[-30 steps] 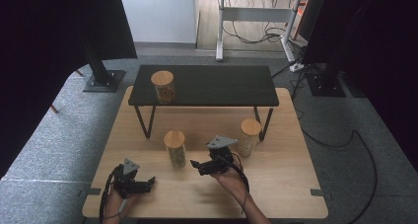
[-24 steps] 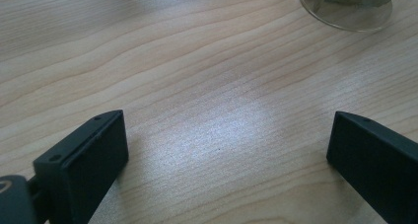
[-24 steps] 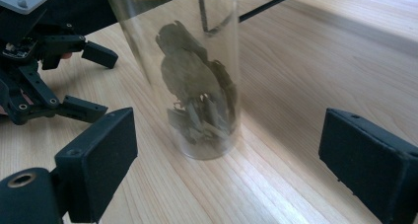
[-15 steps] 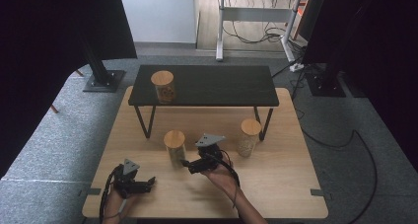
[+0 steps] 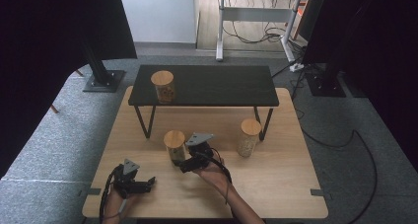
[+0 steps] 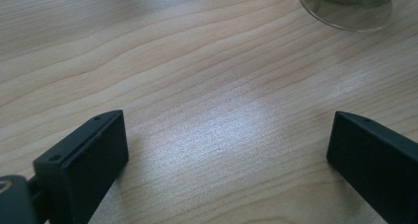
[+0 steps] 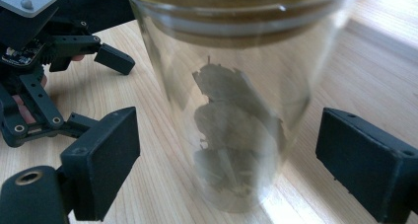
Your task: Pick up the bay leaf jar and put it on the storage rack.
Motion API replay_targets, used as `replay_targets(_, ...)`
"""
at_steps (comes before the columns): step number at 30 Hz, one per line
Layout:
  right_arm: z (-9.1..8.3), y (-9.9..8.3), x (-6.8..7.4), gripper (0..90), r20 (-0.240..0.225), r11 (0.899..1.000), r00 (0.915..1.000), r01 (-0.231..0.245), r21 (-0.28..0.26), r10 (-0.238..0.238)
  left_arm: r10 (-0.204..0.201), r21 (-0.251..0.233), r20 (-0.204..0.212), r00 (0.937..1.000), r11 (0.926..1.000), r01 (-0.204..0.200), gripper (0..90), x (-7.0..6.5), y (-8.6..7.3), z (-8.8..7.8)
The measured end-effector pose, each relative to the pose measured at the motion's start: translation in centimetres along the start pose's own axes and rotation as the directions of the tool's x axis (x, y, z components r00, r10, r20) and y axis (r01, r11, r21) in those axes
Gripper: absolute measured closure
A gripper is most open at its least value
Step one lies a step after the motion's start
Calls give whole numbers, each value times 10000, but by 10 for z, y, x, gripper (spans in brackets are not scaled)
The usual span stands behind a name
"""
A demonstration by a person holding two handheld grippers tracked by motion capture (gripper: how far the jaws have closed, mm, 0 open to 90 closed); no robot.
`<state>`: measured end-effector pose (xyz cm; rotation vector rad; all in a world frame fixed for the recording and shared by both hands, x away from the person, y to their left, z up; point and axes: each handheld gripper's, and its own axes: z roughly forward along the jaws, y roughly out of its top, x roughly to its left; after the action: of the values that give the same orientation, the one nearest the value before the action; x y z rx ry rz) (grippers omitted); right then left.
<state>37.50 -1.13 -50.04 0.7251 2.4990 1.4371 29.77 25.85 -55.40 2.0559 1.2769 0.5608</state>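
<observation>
With the right gripper (image 7: 226, 160) closing, its fingers (image 7: 101, 160) apart around the glass jar (image 5: 174, 146) near the tabletop's (image 5: 276, 184) front edge, we should centre it, then squeeze low; the left gripper (image 5: 148, 183) rests open.

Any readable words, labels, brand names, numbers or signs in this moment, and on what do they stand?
None can be read.
The glass jar between the right gripper's jaws carries no label on the side shown.
The jar on the black shelf has a dark patch on its side, too small to tell whether it is print.
The left gripper bears no marking.
</observation>
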Motion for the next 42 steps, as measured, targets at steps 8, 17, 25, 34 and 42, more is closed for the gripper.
replay_targets(8,11,2,-3,132,-134,9999,9999,-62,82,63,-32,-1,8,10000,10000,32,18,0,0,0)
replay_targets(17,22,2,-4,158,-130,9998,9999,-37,170,40,-17,13,15,10000,10000,17,18,0,0,0)
replay_targets(25,25,2,-7,219,-123,9998,9997,-189,81,190,-10,15,9,10000,10000,10,18,0,0,0)
replay_targets(34,20,4,-1,252,326,9998,9993,184,-37,-182,-32,1,9,10000,10000,32,18,0,0,0)
replay_targets(42,16,7,-1,253,326,9999,9993,-162,28,161,-6,-2,-1,10000,10000,6,18,0,0,0)
